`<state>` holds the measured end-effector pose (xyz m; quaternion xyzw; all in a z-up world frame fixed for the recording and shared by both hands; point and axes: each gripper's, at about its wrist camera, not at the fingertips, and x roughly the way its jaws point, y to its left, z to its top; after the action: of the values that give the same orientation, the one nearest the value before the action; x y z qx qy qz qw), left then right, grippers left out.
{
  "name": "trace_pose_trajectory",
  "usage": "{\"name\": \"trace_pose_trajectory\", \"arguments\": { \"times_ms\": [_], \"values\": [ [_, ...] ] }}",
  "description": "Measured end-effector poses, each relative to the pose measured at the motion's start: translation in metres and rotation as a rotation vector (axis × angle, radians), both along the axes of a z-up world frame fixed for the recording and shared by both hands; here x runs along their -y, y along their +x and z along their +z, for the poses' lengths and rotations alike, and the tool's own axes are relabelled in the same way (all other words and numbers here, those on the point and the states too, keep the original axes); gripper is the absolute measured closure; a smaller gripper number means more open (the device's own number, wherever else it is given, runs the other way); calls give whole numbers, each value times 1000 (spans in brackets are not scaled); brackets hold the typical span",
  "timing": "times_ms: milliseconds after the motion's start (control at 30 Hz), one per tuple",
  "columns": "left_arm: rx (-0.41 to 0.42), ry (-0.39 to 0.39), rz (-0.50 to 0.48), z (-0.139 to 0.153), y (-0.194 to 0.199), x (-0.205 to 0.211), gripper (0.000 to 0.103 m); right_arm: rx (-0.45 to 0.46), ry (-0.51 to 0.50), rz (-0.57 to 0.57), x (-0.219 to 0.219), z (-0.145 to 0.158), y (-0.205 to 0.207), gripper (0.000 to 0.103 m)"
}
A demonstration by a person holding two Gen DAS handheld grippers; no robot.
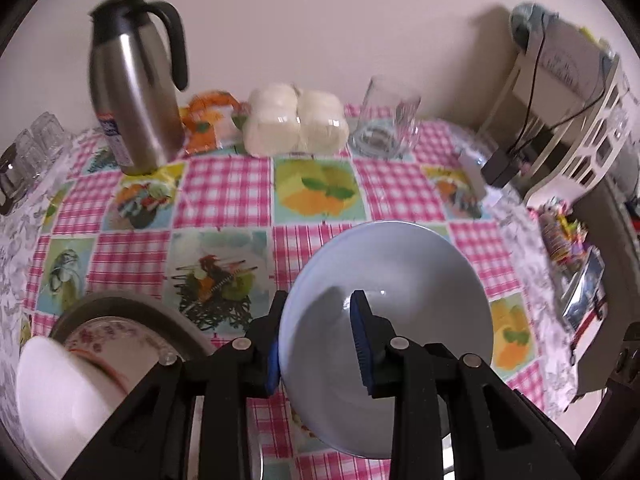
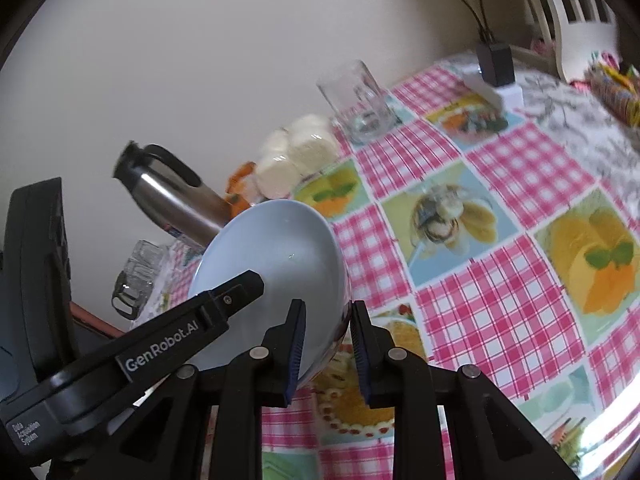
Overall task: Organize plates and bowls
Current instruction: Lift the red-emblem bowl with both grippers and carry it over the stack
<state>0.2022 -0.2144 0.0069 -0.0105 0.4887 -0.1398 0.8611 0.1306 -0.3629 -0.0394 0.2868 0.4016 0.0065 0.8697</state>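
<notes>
A pale blue bowl [image 1: 404, 276] is held tilted above the checked tablecloth. My left gripper [image 1: 318, 344] straddles its left rim, one pad outside and one inside, shut on it. In the right wrist view the same bowl [image 2: 276, 264] has its right rim between the pads of my right gripper [image 2: 326, 350], which is shut on it too; the left gripper's finger reaches into the bowl from the left. A white bowl [image 1: 60, 396] lies tilted on a flower-patterned plate [image 1: 120, 336] over a dark plate at lower left.
A steel thermos jug [image 1: 132, 92], a pack of white rolls [image 1: 296, 120], a drinking glass [image 1: 388, 120] and an orange packet stand along the far edge. Small glasses [image 1: 28, 152] sit at the left. A white rack [image 1: 568, 112] with a black adapter stands at the right.
</notes>
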Motion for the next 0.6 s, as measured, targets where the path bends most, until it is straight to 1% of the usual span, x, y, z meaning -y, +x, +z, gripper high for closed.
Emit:
{"name": "trace_pose_trajectory", "arguments": {
  "times_ms": [167, 300, 433, 600],
  "values": [
    [28, -42, 50, 21, -15, -24, 72, 40, -11, 35, -19, 25, -8, 78],
    [47, -76, 92, 34, -24, -50, 72, 56, -22, 74, -39, 39, -13, 78],
    [62, -104, 137, 45, -31, -80, 72, 64, -25, 115, -59, 46, -14, 78],
    [57, -141, 201, 47, -40, -115, 72, 69, -34, 170, -90, 52, -13, 78]
  ]
}}
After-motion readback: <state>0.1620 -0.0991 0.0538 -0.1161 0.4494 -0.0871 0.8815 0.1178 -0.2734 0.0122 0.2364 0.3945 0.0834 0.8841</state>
